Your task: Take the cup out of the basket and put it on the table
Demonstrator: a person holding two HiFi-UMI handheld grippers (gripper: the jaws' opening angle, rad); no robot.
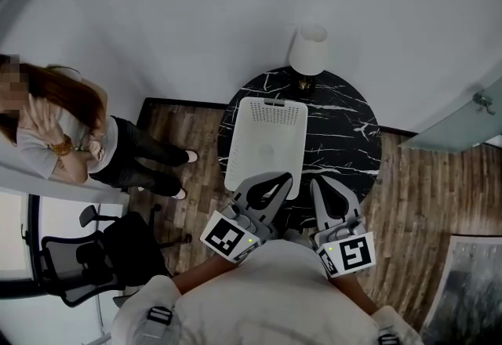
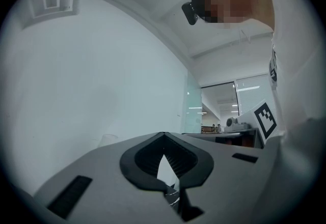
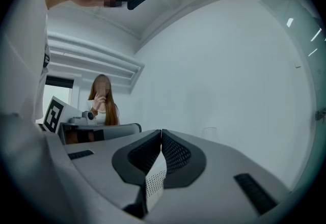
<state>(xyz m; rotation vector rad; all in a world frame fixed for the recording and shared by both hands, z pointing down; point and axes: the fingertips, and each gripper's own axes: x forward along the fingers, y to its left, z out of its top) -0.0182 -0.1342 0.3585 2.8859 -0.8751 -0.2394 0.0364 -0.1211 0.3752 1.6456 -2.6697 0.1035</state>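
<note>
Item: round black marble table (image 1: 353,139), standing on wood-plank flooring against a pale wall; serves as both present support and intended set-down surface, with bare top free to the right of the basket. Item: office chair (image 1: 74,257), well apart at the left, near a seated or standing bystander (image 1: 78,139); neither bears on the task. Item: white slotted basket (image 1: 267,110), resting toward the table's left-centre, just ahead of both tools, evidently placed within easy reach. Contents: pale interior, only a faint rounded shade on its floor; the cup cannot be made out in any view and is judged to lie inside. Item: left gripper (image 1: 278,181), held low before the person's chest, jaws pressed together on nothing, tips overlapping the basket's near edge. Item: right gripper (image 1: 325,183), held alongside, jaws likewise together and empty, over dark tabletop. Both appear in a ready posture; retrieval not yet begun. Item: white-shaded lamp (image 1: 308,49), at the table's far rim, clear of the working area.
</note>
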